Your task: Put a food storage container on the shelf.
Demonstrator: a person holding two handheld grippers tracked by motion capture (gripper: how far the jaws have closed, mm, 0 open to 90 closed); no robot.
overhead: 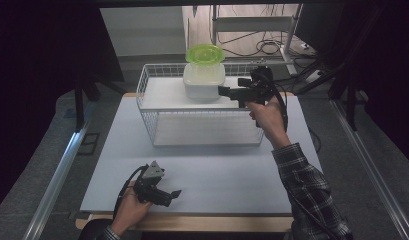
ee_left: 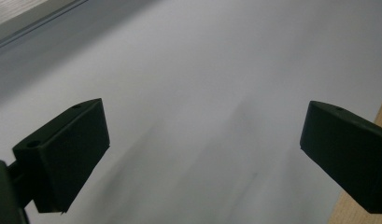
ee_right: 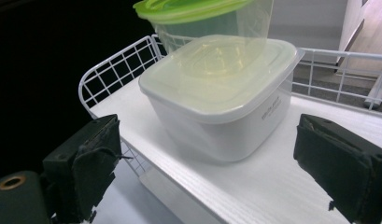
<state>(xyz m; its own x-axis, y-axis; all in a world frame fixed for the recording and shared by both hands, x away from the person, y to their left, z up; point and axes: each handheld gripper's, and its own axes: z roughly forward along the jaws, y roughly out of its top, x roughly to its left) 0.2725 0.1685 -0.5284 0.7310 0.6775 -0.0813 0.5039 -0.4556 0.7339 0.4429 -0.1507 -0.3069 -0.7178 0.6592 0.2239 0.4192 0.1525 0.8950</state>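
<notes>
A white square container (overhead: 204, 83) with a translucent lid stands on the white shelf board (overhead: 162, 95) of a wire rack (overhead: 148, 75). On it sits a clear round tub with a green lid (overhead: 205, 54). My right gripper (overhead: 223, 91) hovers at the container's right side, open and holding nothing. In the right gripper view the container (ee_right: 221, 102) lies just ahead of the spread jaws of the right gripper (ee_right: 207, 172), with the green-lidded tub (ee_right: 198, 11) stacked on top. My left gripper (overhead: 173, 196) rests low near the table's front edge, open over the bare white table (ee_left: 202, 70).
The wire rack's raised rim (ee_right: 116, 70) runs behind and beside the container. A lower shelf (overhead: 202, 131) lies under the board. The white mat (overhead: 217, 170) spreads in front of the rack. A wooden table edge (ee_left: 380, 112) lies close to the left gripper.
</notes>
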